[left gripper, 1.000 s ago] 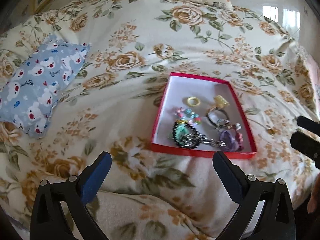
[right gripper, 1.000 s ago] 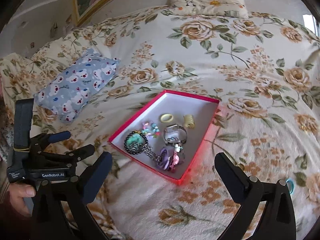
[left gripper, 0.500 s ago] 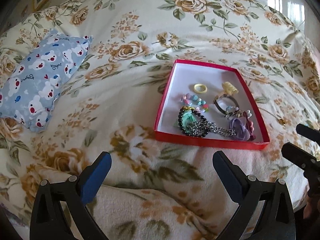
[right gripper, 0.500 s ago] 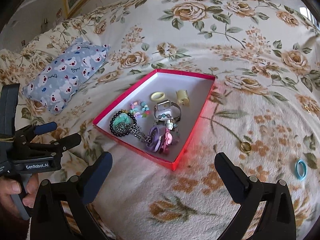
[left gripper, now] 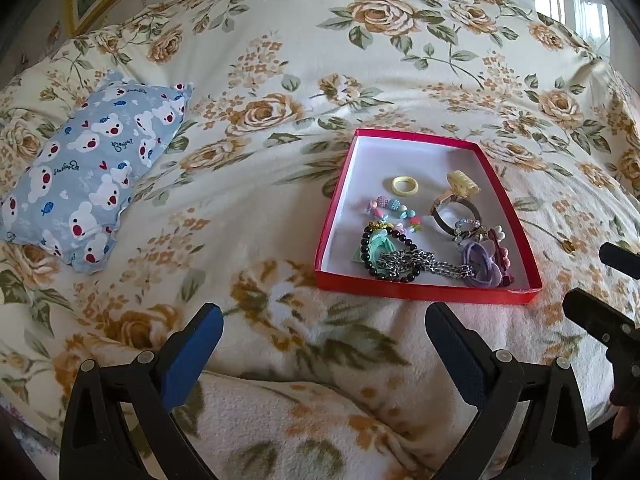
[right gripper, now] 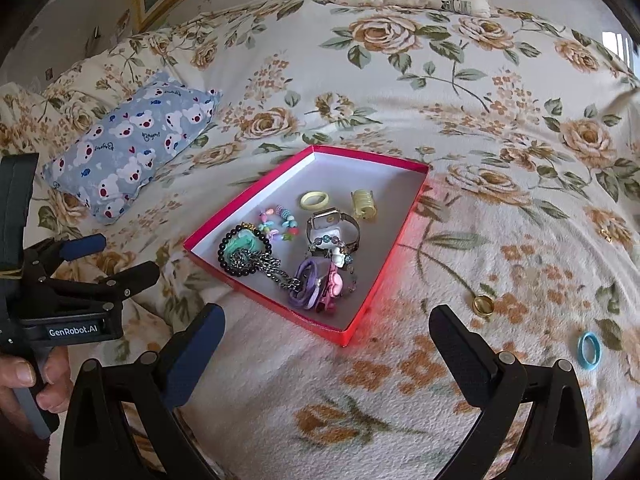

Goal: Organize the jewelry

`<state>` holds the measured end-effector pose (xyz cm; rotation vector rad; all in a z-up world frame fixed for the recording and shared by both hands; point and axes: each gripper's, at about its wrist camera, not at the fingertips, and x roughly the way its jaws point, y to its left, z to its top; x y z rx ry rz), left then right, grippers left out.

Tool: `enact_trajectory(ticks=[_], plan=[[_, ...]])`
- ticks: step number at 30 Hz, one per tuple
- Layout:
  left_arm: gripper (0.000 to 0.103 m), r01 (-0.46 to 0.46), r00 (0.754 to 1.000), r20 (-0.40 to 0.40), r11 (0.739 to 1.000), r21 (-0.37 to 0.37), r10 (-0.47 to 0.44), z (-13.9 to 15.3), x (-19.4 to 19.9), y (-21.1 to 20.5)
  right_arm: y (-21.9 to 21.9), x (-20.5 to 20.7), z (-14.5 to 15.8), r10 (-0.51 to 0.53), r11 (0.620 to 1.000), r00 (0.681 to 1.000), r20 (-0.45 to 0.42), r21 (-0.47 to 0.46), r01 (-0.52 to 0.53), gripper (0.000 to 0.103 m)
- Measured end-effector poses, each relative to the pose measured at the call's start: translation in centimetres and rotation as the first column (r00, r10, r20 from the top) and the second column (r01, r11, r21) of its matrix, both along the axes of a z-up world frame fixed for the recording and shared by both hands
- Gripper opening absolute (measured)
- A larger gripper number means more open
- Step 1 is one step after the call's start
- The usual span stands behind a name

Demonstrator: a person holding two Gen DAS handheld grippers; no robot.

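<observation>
Left wrist view: the left gripper point(left gripper: 320, 344) hangs wide open over the fuzzy floral blanket point(left gripper: 280, 80), holding nothing. Ahead sits the shallow red box point(left gripper: 424, 292), white inside, with a yellow ring point(left gripper: 405, 185), pastel beads point(left gripper: 394, 208) and a steel chain point(left gripper: 420, 262) piled in it.

Right wrist view: the right gripper point(right gripper: 324, 344) is spread wide too, empty. The box point(right gripper: 348, 336) lies just ahead. On the blanket to its right, well apart, lie a gold ring point(right gripper: 483, 304) and a blue ring point(right gripper: 589, 350).
</observation>
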<state>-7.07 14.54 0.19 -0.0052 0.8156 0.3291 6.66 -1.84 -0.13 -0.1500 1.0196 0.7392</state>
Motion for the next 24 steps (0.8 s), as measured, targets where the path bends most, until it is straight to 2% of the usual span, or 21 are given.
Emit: enact_trajectory(ticks=[10, 24], plan=[[0.102, -0.015, 1.0, 0.024, 1.0, 0.002, 0.015, -0.03, -0.47, 0.37, 0.24, -0.36, 0.22, 0.01, 1.0, 0.999, 0.034, -0.006, -0.01, 0.103], [0.102, -0.002, 1.0, 0.025, 1.0, 0.017, 0.001, -0.05, -0.47, -0.11, 0.12, -0.22, 0.17, 0.006, 1.0, 0.999, 0.031, -0.003, -0.006, 0.103]])
